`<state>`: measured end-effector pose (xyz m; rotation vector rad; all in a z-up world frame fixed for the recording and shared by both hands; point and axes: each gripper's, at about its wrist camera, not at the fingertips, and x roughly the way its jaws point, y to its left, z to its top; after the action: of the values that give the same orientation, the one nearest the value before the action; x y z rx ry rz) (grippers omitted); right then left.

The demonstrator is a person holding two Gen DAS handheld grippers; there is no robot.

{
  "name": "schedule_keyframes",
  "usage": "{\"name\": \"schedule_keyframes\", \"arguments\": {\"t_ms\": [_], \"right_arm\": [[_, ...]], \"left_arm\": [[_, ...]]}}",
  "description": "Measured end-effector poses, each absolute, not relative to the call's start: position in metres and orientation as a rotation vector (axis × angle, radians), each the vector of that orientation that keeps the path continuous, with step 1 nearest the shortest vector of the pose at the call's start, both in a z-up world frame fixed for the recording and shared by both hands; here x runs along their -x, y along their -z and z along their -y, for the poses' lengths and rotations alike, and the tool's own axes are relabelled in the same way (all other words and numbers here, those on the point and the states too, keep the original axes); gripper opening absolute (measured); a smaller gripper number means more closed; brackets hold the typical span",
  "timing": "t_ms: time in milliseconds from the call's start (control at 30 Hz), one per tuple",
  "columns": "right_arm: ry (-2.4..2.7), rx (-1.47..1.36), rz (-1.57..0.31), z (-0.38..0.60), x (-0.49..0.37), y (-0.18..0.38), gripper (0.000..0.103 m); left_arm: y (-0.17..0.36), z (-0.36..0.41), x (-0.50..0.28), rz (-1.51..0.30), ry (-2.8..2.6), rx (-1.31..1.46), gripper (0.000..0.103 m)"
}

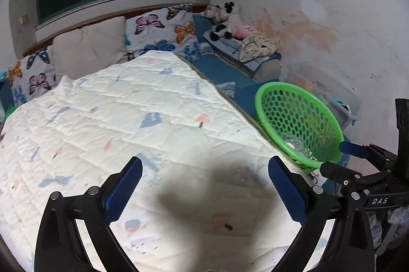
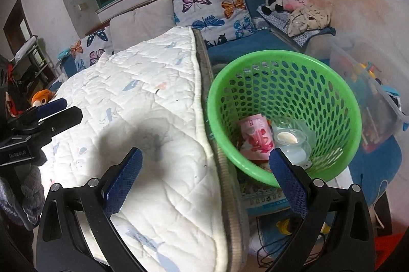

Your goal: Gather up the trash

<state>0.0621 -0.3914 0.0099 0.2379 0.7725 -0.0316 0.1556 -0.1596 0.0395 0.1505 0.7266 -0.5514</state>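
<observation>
Hanging over the white quilted bedspread, the left gripper has its blue pads spread wide with nothing between them, only its own shadow on the fabric below. The right gripper is likewise spread and empty, straddling the bed edge with its right pad over the rim of the round green perforated plastic basket. That basket stands just beside the bed, to the right of both tools, and the right gripper is plainly the nearer. Inside it lie a pink printed wrapper and a clear plastic cup or lid, though the glare makes it hard to tell which. No loose trash shows on the bedspread, so the next piece probably lies outside these views.
</observation>
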Motion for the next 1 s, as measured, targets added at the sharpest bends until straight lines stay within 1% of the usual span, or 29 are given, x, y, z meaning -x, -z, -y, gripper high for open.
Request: {"name": "schedule_keyframes", "arguments": {"t_ms": [667,1000], "right_arm": [[-0.026,-0.176,-0.770,0.345,-0.063,-0.017,0.098],[-0.065,-0.154,-0.763,0.325,-0.066,-0.021,0.098]], "left_arm": [[-0.038,0.076,-0.123,-0.698,0.328,-0.098,0.096],[-0.040,0.051,-0.113,-0.672,0.225,-0.068,0.096]]}}
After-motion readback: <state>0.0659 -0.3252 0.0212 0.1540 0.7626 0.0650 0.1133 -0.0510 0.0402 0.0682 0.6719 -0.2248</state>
